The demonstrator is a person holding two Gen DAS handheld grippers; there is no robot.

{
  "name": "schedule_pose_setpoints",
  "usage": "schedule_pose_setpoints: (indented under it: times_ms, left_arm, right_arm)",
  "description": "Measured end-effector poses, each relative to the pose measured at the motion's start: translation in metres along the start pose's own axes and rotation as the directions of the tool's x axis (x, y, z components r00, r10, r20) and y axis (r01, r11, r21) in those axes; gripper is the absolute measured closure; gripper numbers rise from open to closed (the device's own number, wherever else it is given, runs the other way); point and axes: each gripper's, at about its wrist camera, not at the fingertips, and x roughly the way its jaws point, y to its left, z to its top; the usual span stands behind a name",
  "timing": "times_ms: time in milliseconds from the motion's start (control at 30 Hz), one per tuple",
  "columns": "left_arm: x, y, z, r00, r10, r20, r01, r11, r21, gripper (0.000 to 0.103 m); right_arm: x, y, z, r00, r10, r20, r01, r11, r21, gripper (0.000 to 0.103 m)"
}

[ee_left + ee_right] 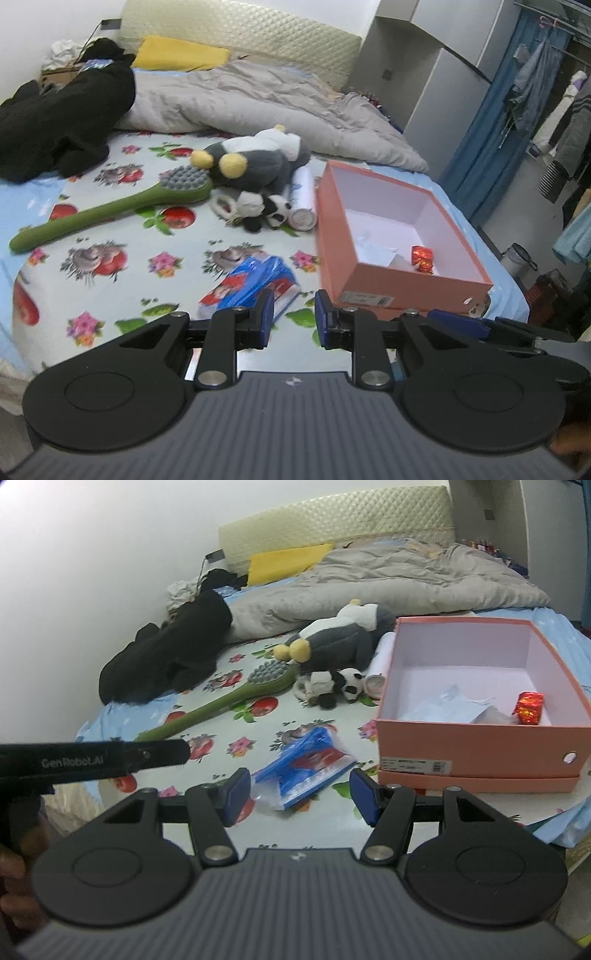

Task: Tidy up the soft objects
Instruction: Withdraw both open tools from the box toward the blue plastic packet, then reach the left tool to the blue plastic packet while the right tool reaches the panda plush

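Note:
A pink open box point(391, 275) point(476, 738) sits on the bed and holds a red shiny candy point(422, 258) point(529, 708) and white paper. A blue tissue pack point(251, 286) point(308, 766) lies just ahead of both grippers. A grey plush toy point(255, 160) point(340, 638) and a small panda plush point(264, 210) point(338, 685) lie further back, left of the box. My left gripper point(293, 319) is open and empty above the pack. My right gripper point(301, 797) is open wider and empty, near the pack.
A green long-handled brush point(110, 210) point(221, 701) lies left of the toys. A white tube point(303, 199) lies beside the box. Black clothing point(62, 122) point(170, 653), a grey duvet point(258, 99) and a yellow pillow point(181, 53) lie further back. A wardrobe and hanging clothes stand at right.

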Motion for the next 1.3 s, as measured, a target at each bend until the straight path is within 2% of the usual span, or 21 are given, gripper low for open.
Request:
schedule_pose_setpoints:
  times_ms: [67,300,500,900,1067,1167,1300]
  left_arm:
    - [-0.004,0.007,-0.006,1.000,0.008,-0.006,-0.008,1.000,-0.011,0.066]
    - [0.007,0.025,-0.019,0.999,0.040,-0.035,-0.041,0.999,-0.025,0.064]
    - [0.035,0.044,-0.016,0.997,0.028,-0.069,-0.032,0.997,-0.067,0.063]
    - [0.106,0.078,0.008,0.991,-0.010,-0.130,0.002,0.998,-0.060,0.056]
    - [0.138,0.087,0.014,0.987,-0.066,-0.145,0.053,0.994,-0.093,0.056]
    - [0.159,0.088,0.018,0.985,-0.072,-0.157,0.059,0.995,-0.086,0.056]
    - [0.185,0.089,0.021,0.980,-0.088,-0.176,0.077,0.995,-0.066,0.056]
  right_arm:
    - [0.003,0.002,-0.002,1.000,-0.003,-0.004,0.003,1.000,-0.007,0.041]
    - [0.022,0.006,-0.002,0.999,-0.007,-0.033,0.006,1.000,-0.022,0.041]
    - [0.049,0.010,0.007,0.998,-0.020,-0.063,0.018,0.999,-0.045,0.041]
    - [0.123,0.003,0.061,0.996,-0.045,-0.080,0.043,0.999,-0.033,0.041]
    - [0.164,0.000,0.089,0.995,-0.038,-0.090,0.032,0.997,-0.064,0.042]
    - [0.194,-0.003,0.107,0.994,-0.031,-0.104,0.023,0.997,-0.074,0.042]
    - [0.235,-0.015,0.127,0.992,0.010,-0.128,-0.015,0.999,-0.034,0.045]
